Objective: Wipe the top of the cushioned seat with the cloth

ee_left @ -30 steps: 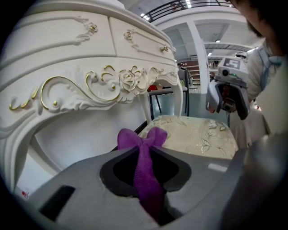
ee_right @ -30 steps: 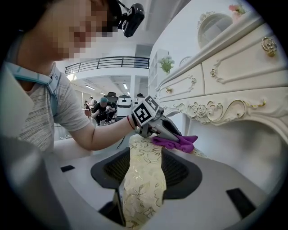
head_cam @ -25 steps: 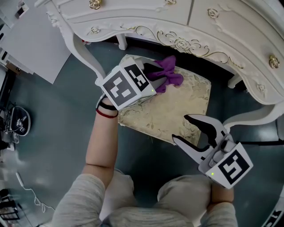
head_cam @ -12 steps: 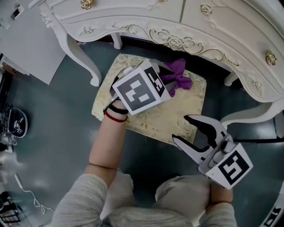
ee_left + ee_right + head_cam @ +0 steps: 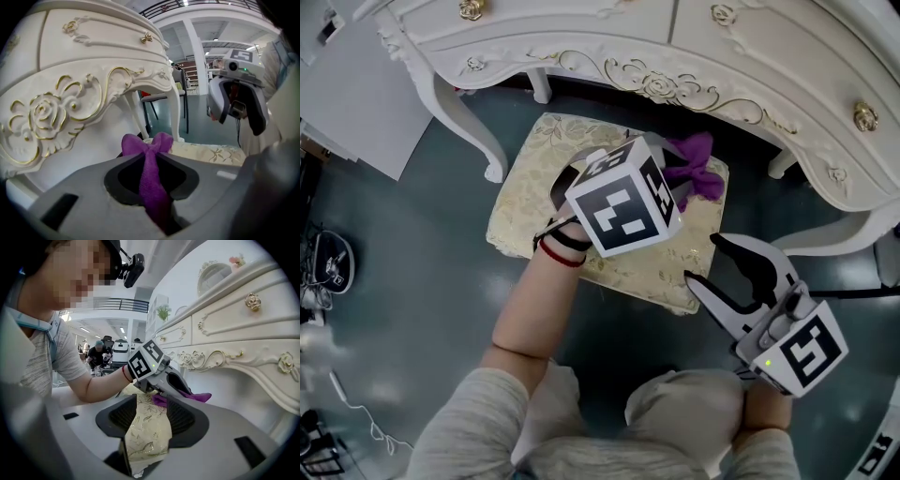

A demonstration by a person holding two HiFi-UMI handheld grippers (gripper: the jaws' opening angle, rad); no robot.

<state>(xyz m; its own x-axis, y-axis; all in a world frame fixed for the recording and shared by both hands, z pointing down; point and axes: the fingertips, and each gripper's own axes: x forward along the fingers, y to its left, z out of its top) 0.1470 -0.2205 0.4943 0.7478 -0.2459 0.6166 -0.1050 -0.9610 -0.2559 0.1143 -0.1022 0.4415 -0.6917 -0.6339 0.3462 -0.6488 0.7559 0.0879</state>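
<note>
Head view: cream-and-gold floral cushioned seat (image 5: pixel 530 202) stands on the grey floor (image 5: pixel 412 281), partly tucked under the white carved dressing table with gold trim (image 5: pixel 609 37). Left gripper (image 5: pixel 151 161) is over the seat's far right part, fingers clenched on the purple cloth (image 5: pixel 696 171). Left gripper view agrees: the cloth is pinched into a narrow strip between them and bunches out past the tips. Its free end lies on the seat top near the far right corner, just beside the table's front edge. Right gripper (image 5: pixel 705 261) is at the seat's near right corner, fingers apart and closing. Right gripper view shows the seat's fabric corner in the gap; can't tell if the pads touch it. Person's bare forearm (image 5: pixel 525 309) crosses the seat's near edge.
</note>
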